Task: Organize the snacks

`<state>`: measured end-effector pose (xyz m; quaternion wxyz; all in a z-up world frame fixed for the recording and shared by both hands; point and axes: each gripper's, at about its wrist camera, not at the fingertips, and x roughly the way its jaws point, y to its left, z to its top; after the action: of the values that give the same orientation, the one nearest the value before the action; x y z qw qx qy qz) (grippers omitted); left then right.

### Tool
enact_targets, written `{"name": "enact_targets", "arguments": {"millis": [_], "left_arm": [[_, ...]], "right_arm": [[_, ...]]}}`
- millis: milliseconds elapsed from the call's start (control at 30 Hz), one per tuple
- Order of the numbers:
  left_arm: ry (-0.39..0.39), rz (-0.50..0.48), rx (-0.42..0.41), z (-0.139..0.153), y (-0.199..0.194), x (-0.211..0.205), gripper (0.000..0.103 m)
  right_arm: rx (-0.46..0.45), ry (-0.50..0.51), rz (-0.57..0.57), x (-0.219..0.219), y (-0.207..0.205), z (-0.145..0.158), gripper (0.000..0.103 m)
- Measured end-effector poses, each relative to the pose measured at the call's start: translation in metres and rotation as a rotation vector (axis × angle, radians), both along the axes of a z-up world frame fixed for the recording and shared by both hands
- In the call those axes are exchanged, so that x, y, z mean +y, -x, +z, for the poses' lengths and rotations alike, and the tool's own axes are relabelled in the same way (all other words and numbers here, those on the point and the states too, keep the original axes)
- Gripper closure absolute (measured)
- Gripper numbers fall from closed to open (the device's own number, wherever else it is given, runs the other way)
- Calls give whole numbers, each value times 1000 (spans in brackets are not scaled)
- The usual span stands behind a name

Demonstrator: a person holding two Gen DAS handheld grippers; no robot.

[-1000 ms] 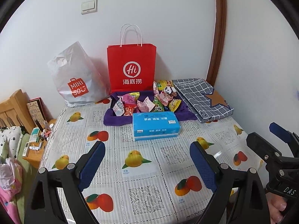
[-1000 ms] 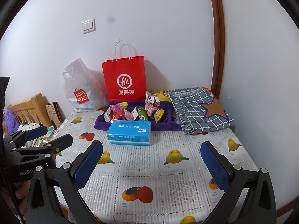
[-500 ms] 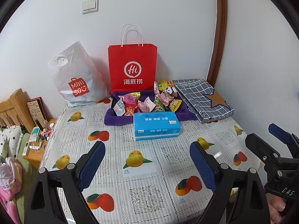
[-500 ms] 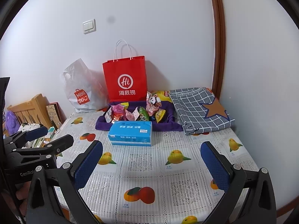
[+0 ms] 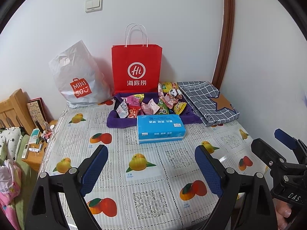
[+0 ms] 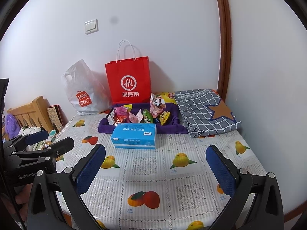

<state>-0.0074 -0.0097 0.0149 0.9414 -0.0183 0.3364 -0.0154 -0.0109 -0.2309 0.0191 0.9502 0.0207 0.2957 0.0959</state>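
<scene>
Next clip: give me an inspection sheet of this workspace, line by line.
Surface: table covered with a fruit-print cloth, standing in a wall corner.
Job's things: snack packets piled in a purple tray at the back.
Clutter: blue tissue pack right in front of the tray; red paper bag and white Miniso bag behind; folded checked cloth to the right.
Grippers: left gripper and right gripper both open, holding nothing, over the near table.
Cables: nothing seen.
Surroundings: light switch, wooden headboard, small items on a side stand.

White walls w/ light switch, wood trim, wooden headboard.
</scene>
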Motion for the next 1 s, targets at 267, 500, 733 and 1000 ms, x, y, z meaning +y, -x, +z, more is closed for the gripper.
{"name": "enact_targets", "arguments": {"millis": [267,500,733,1000], "left_arm": [[2,-2,0,1,0,-1,11],[3,0,1,1,0,-1,11],[7,0,-1,2,2,-3,11],[9,1,1,2,1,-1,11]], "right_arm": [[1,1,1,0,0,0,0],[1,1,1,1,0,0,0],[-4,2,5,4,2,0,0],[-6,4,14,7,5,0,0]]}}
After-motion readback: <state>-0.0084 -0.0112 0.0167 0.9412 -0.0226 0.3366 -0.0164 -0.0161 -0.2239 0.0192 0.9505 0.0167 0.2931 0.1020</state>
